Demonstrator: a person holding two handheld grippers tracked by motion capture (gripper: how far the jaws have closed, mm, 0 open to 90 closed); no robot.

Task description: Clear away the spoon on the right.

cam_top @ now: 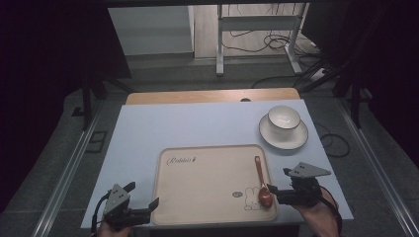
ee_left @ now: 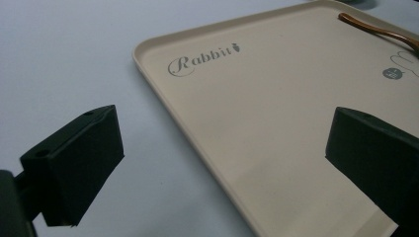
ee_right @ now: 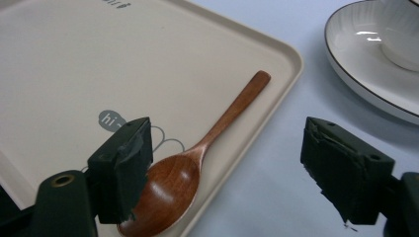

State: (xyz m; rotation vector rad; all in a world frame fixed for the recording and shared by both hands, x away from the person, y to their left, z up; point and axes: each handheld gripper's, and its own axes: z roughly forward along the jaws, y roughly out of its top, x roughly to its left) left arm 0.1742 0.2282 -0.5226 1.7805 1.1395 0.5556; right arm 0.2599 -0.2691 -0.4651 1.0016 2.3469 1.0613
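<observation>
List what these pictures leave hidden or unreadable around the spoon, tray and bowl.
- Spoon: one side of its bowl sits behind the right gripper's near jaw in the right gripper view.
- Tray: its rabbit drawing is cut by the left gripper view's right edge.
- Bowl: contents too small to tell in the high view; cropped at the right gripper view's top corner.

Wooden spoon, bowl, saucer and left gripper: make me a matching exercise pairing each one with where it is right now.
Things:
1. wooden spoon
2. white bowl
3. saucer
4. left gripper

Places:
A. straddling the tray's near left edge, fingers apart
B. on the table beyond the tray's far right corner
C. lying along the beige tray's right side
D. sitting on the saucer

Pairs: 1-C, 2-D, 3-B, 4-A
</observation>
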